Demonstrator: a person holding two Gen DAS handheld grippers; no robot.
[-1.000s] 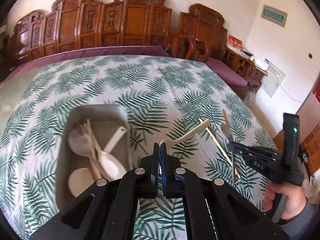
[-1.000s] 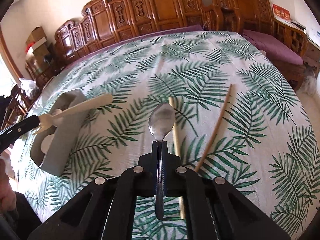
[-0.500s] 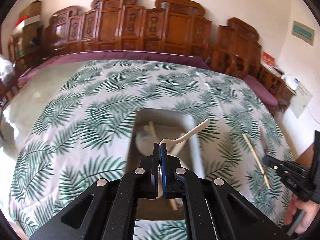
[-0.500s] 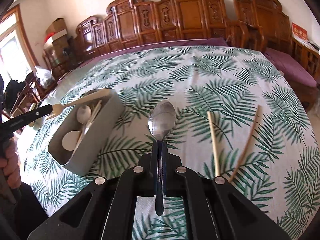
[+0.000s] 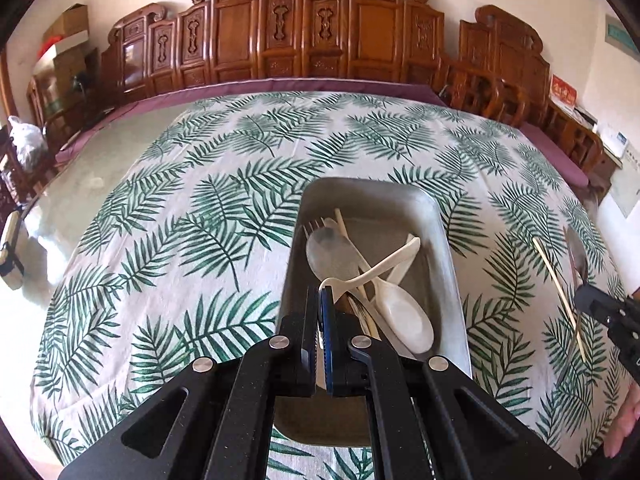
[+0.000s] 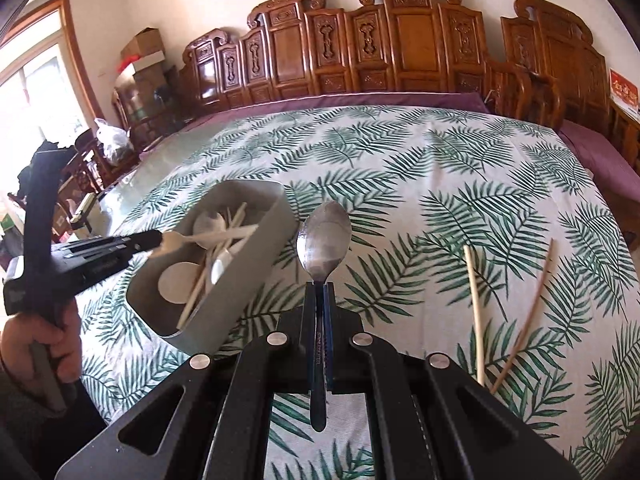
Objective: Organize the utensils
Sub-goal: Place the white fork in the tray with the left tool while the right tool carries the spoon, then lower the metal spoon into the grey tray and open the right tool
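Both pairs of jaws are pressed together on cutlery. The left gripper pinches the head end of a cream plastic fork, whose slim handle sticks out ahead and to the right, above the grey tray. The right gripper clamps the handle of a steel spoon, bowl forward and facing the camera, the handle's end poking back past the pads.

Seen from the right wrist, the left gripper reaches in level from the left edge, a hand wrapped round its upright black grip, its tip over the near end of the tray. The right gripper tilts down toward the table, beside the tray's right wall. In the left wrist view only its black nose shows at the right edge.

The tray is a rounded rectangular tub of matte grey with smooth walls. Inside lie a white plastic spoon, a duller grey spoon, another pale fork and thin chopsticks, criss-crossed. Two light wooden chopsticks rest on the tablecloth well to the right of the tray, angled so their near ends almost meet. The cloth is white with green palm fronds. Carved brown wooden chairs line the far side.
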